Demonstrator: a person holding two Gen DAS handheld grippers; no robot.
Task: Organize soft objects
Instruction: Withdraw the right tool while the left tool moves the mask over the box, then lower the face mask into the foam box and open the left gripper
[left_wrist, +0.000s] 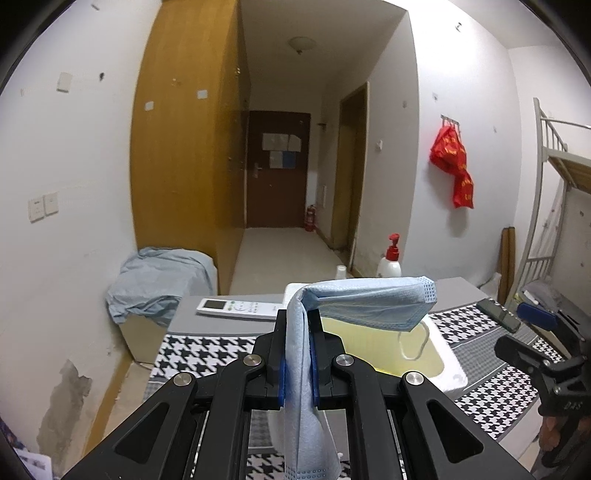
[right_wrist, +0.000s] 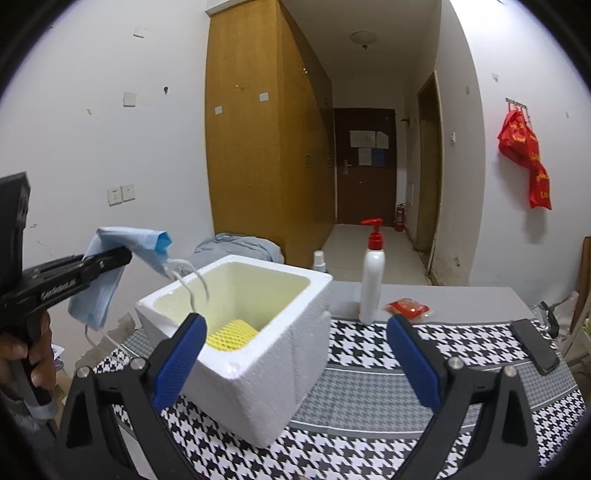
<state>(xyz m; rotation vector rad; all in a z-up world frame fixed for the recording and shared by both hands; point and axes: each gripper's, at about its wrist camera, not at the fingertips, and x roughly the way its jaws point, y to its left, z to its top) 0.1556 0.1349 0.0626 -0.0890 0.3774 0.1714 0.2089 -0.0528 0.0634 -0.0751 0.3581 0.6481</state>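
Risk lies first in the grip itself: the left gripper (left_wrist: 297, 354) has its jaws closed on a pale blue pleated face mask (left_wrist: 354, 302), pinched near mid-length, so one half drapes down behind the jaws and the other folds forward beyond the fingertips. Held by such a narrow fold, the soft fabric could probably slide free if the jaws loosen early. The mask's white ear loop (right_wrist: 188, 284) dangles ahead of and below the left jaws, over the near rim of the white foam box (right_wrist: 295, 332); it may snag that rim, leaving the mask hung outside instead of within.

The right gripper (right_wrist: 295, 354) stands with jaws spread wide and nothing between its blue pads (right_wrist: 181, 354); the foam box sits just beyond and between them, so a careless advance could nudge the light box across the black-and-white houndstooth cloth (right_wrist: 369, 369).

Farther beyond the right jaws stand a white pump bottle with red top (right_wrist: 372, 280) and a small red packet (right_wrist: 408, 307).

Hidden matter: the box floor is largely concealed; only a yellow foam net (right_wrist: 232, 332) shows in it. Left-view jaws cover the mask's clamped fold, and the loop hanging under the left gripper is partly cut off.
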